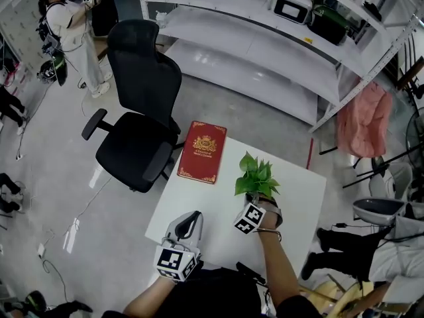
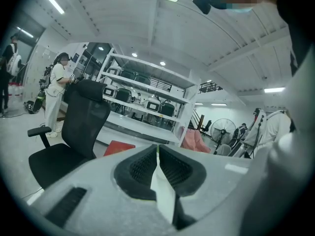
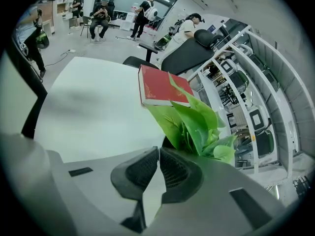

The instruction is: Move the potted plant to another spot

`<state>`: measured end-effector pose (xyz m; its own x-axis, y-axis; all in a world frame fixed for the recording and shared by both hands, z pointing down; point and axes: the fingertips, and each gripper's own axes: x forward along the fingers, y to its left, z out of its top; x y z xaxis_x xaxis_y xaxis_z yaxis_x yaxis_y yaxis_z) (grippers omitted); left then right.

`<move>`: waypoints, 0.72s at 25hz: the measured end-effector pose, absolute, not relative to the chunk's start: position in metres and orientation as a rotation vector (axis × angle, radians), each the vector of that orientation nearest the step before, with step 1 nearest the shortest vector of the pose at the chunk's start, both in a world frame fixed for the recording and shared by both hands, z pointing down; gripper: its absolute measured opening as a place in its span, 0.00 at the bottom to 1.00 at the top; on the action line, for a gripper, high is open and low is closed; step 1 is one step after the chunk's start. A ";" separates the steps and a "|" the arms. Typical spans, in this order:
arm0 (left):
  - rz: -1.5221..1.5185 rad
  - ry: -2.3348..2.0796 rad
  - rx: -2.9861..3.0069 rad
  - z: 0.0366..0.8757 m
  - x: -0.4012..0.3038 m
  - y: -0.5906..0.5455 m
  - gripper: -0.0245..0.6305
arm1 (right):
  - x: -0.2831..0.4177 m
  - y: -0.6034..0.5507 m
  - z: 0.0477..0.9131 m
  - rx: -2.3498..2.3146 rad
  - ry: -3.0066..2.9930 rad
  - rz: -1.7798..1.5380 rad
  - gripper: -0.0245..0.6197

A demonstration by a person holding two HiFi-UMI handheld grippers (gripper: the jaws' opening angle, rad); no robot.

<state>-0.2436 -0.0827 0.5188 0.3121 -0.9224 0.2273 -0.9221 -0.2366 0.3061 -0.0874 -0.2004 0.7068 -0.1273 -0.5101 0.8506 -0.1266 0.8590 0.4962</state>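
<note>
The potted plant (image 1: 257, 177) stands on the white table (image 1: 212, 207) toward its right side; its green leaves show, the pot is mostly hidden. My right gripper (image 1: 256, 201) sits right at the plant's near side. In the right gripper view the right gripper (image 3: 157, 149) has its jaws together with nothing between them, and the leaves (image 3: 194, 122) and a sliver of dark pot (image 3: 170, 142) lie just beyond its tips to the right. My left gripper (image 1: 193, 217) rests at the table's near left, and in its own view the left gripper (image 2: 158, 147) is shut and empty.
A red book (image 1: 202, 151) lies at the table's far left corner, also the red book (image 3: 160, 87) beyond the plant. A black office chair (image 1: 139, 124) stands off the table's left. White shelving (image 1: 265, 52) is behind. A seated person (image 1: 371, 244) is at the right.
</note>
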 end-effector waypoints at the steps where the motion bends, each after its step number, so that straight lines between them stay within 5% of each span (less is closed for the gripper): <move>1: -0.003 -1.641 2.205 0.520 -0.246 -0.083 0.08 | -0.091 -0.200 0.710 0.492 -1.686 -0.351 0.06; 18: -0.009 -1.614 2.182 0.530 -0.253 -0.092 0.08 | -0.099 -0.192 0.740 0.425 -1.628 -0.367 0.06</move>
